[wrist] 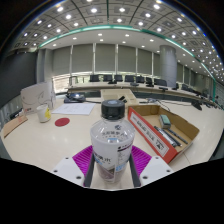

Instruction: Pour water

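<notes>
In your gripper view, the gripper (112,168) has a clear plastic water bottle (111,145) between its fingers, and the magenta pads (82,157) sit tight against both sides of the bottle, so the fingers are clamped on it. The bottle stands upright with its black cap (112,109) on and a white label around its middle. Just to the right of the bottle lies an open cardboard box (163,132) with a red strip along its near side, resting on the pale tabletop (60,135). Left of the bottle and further back, a small red disc (62,122) lies flat on the tabletop. Beyond that, well left of the bottle, stands a clear container (43,114) with something yellowish in it. Behind the bottle, a red-topped item (119,101) is too small for you to identify.
</notes>
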{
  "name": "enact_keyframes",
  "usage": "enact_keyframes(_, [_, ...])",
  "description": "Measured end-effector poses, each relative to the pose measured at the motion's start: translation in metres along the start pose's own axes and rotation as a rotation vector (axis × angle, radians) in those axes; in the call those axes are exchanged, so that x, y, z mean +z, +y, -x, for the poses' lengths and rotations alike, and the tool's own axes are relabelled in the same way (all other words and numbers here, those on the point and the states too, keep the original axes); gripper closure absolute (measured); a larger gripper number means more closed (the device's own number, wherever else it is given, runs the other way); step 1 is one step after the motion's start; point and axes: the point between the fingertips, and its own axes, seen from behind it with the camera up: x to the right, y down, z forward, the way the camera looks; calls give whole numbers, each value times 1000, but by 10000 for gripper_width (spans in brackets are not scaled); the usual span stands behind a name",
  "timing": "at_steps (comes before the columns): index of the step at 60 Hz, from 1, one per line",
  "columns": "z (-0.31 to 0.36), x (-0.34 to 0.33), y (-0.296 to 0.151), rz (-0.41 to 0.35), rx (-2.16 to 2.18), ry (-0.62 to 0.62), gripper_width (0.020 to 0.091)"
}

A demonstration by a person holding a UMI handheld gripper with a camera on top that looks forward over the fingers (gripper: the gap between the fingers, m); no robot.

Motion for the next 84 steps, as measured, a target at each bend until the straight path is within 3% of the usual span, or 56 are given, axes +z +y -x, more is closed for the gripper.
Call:
enact_keyframes(10, [-3,3,-3,5,36,0,629])
enact_keyframes(19, [2,10,-9,55,-58,23,706])
enact_keyframes(37, [25,36,-103,49,-283,170,707])
enact_keyframes(57, [167,117,-222,-7,-956,316,709])
enact_keyframes(64, [215,151,-238,-19,-1262,360,708])
enact_keyframes(78, [270,201,-233,30,-1708,429,709])
enact_keyframes(84, [292,213,-231,5,-1909,454,710])
